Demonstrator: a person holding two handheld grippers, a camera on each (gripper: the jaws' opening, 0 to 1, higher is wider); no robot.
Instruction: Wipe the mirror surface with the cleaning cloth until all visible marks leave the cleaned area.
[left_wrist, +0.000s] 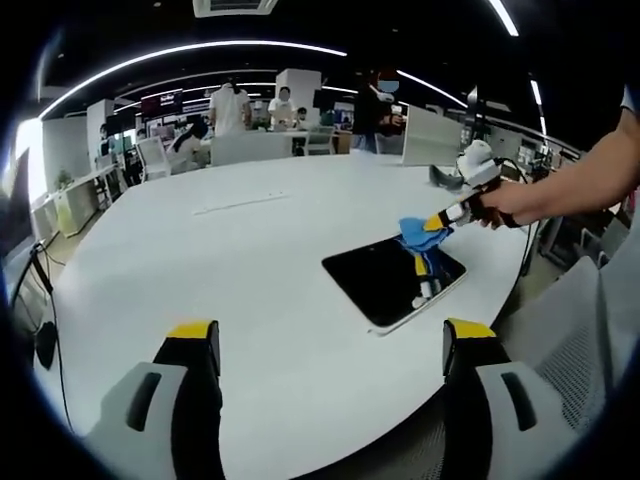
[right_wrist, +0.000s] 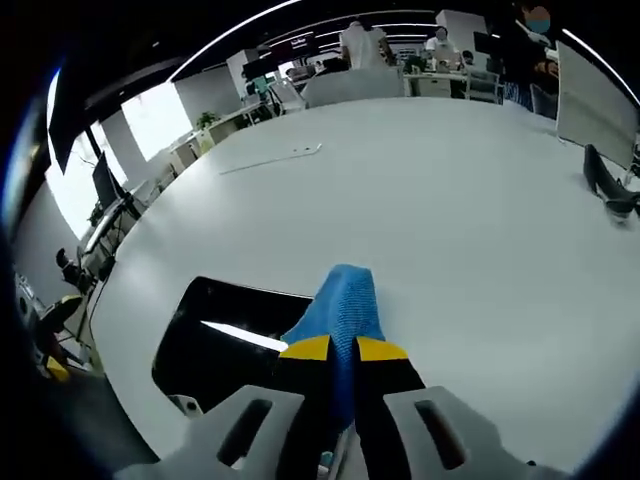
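Observation:
A dark rectangular mirror (left_wrist: 385, 282) with a pale frame lies flat near the edge of the white table (left_wrist: 230, 270). In the left gripper view, the right gripper (left_wrist: 440, 219) comes in from the right, held by a hand, and presses a blue cloth (left_wrist: 418, 236) onto the mirror's far corner. In the right gripper view the right gripper (right_wrist: 343, 349) is shut on the blue cloth (right_wrist: 343, 300), which hangs over the mirror (right_wrist: 225, 345). My left gripper (left_wrist: 330, 345) hangs open over the table's near edge, short of the mirror, with nothing between its jaws.
Several people stand or sit around desks (left_wrist: 250, 110) at the far side of the room. A monitor on a stand (right_wrist: 600, 130) rests on the table's far right. A thin strip (left_wrist: 240, 203) lies across the table's middle. Chairs and cables sit to the left.

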